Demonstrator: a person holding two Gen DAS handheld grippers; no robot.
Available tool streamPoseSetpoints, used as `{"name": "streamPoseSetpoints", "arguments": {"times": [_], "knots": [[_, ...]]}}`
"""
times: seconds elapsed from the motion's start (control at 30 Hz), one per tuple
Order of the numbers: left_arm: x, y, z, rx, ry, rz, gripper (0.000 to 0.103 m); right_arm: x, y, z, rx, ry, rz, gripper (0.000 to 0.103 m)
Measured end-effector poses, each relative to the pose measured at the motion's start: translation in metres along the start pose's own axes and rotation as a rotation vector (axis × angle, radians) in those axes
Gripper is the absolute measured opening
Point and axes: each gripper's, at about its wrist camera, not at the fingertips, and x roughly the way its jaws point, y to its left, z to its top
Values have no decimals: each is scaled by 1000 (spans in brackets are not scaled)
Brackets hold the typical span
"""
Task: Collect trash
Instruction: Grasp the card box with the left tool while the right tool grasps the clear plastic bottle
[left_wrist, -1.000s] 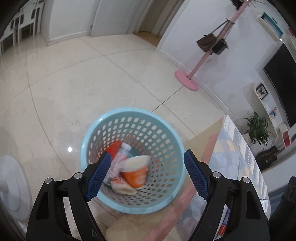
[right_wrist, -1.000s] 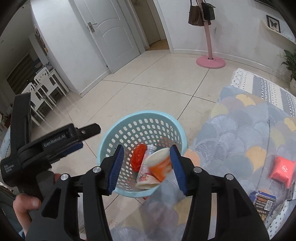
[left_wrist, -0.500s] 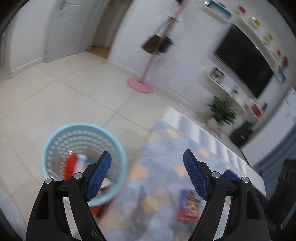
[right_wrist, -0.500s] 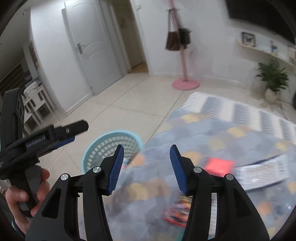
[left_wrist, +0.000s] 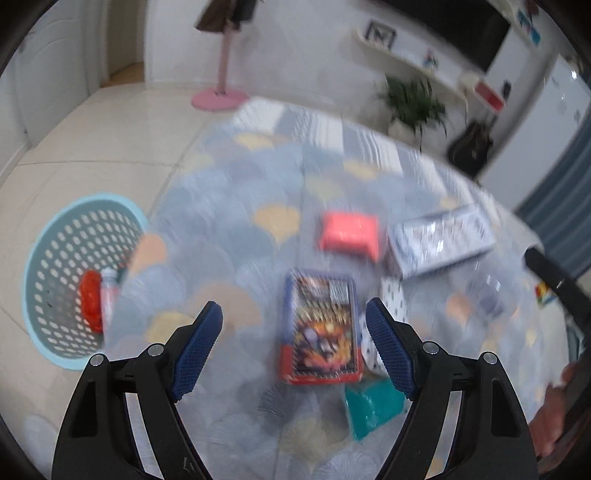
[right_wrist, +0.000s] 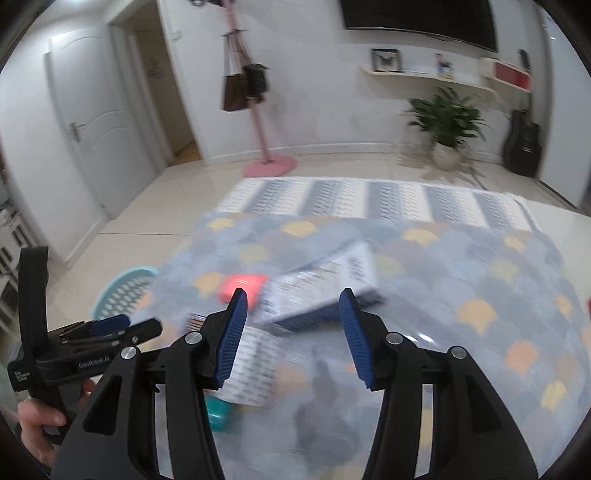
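Observation:
A light blue perforated basket (left_wrist: 55, 258) stands on the floor at the table's left edge, holding a red wrapper (left_wrist: 90, 299) and a small bottle (left_wrist: 109, 295); it also shows in the right wrist view (right_wrist: 125, 291). On the patterned tablecloth lie a colourful snack box (left_wrist: 319, 326), a pink packet (left_wrist: 349, 232), a white printed box (left_wrist: 441, 245), a teal packet (left_wrist: 373, 410) and a dotted white packet (left_wrist: 391, 295). My left gripper (left_wrist: 295, 343) is open and empty above the snack box. My right gripper (right_wrist: 291, 332) is open and empty, over the white box (right_wrist: 321, 288).
A pink coat stand (right_wrist: 267, 166) with bags stands by the far wall, next to a white door (right_wrist: 99, 129). A potted plant (right_wrist: 447, 125) and a guitar (right_wrist: 522, 144) stand at the back right. A striped rug (right_wrist: 369, 199) lies beyond the table.
Both grippers have swung right, away from the basket and over the table. The basket has slid to the left of both views. Both stay open and empty.

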Motion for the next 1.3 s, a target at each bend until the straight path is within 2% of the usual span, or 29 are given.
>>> {"name": "streamPoseSetpoints", "arguments": {"times": [0.07,0.17,0.2,0.3,0.43,0.53,0.77,0.83,0.97,1.07,1.17,1.3], "knots": [[14,-7,-6,29,39,4,77,1,-23,-2,6,2,-49,48],[30,-17,-13,72,80,22,76,8,-61,-3,44,40,-74,48],[33,-19,-14,83,89,29,73,11,-75,-4,62,56,-79,48],[40,-25,-16,100,102,39,70,20,-104,-5,99,95,-71,48],[46,-28,-14,84,105,45,65,41,-121,-8,117,159,-37,48],[51,-26,-11,77,118,55,60,55,-118,-12,114,210,11,49],[51,-21,-7,58,113,40,60,54,-81,-26,23,271,95,49],[50,-19,-6,53,111,40,60,53,-67,-30,-19,277,81,63],[50,-16,-5,45,113,39,60,61,-46,-27,-95,277,3,65],[49,-16,-5,45,115,36,60,79,-47,-23,-37,335,-43,66],[50,-17,-5,56,118,40,60,95,-62,-17,93,377,-26,66],[52,-21,-6,79,119,51,60,107,-72,-17,166,399,-37,66]]}}
